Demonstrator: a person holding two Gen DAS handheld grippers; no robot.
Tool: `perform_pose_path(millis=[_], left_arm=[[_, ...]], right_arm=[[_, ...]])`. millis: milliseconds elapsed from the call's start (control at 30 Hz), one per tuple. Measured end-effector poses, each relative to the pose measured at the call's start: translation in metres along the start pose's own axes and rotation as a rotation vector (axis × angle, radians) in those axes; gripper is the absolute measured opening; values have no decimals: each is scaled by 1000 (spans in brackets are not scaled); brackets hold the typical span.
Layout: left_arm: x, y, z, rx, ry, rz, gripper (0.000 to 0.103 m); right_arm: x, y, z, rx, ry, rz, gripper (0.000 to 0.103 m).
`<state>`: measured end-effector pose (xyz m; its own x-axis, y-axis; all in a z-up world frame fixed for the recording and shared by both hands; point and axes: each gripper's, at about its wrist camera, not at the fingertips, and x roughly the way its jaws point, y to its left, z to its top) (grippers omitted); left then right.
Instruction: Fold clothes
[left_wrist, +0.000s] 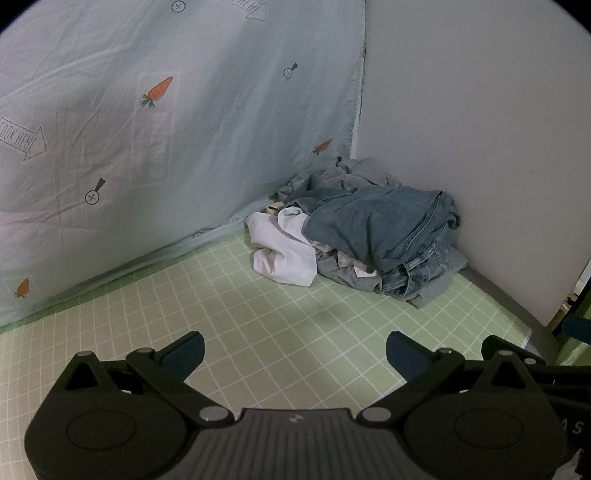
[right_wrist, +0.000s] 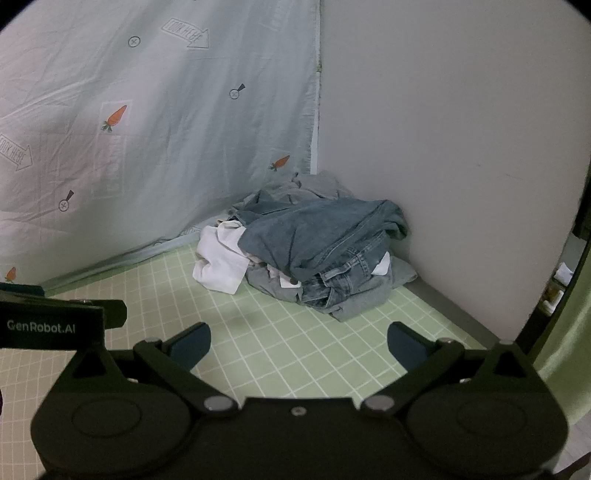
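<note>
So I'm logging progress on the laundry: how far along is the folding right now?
Nothing looks done: the clothes pile sits crumpled in the corner, with the jeans on top and a white garment bunched beside them. Nothing is in hand either: the left gripper and right gripper are open and empty above the green checked mat. All the folding remains.

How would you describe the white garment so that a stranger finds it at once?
Look at the corner where the carrot-print sheet meets the grey wall; a clothes pile lies there. The white garment sits on the pile's left edge, the only white piece beside blue denim.
</note>
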<state>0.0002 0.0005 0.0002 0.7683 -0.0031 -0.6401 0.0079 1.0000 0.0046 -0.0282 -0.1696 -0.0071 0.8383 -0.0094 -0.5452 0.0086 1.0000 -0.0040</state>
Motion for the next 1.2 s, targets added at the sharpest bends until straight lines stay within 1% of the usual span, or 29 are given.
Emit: perform_pose_path(millis=[367, 1200], left_arm=[[0, 6, 2, -1, 6, -6, 103], [2, 3, -1, 11, 9, -8, 103]], right_arm=[[0, 1, 1, 5, -5, -5, 103], [-4, -4, 2, 5, -12, -11, 103]])
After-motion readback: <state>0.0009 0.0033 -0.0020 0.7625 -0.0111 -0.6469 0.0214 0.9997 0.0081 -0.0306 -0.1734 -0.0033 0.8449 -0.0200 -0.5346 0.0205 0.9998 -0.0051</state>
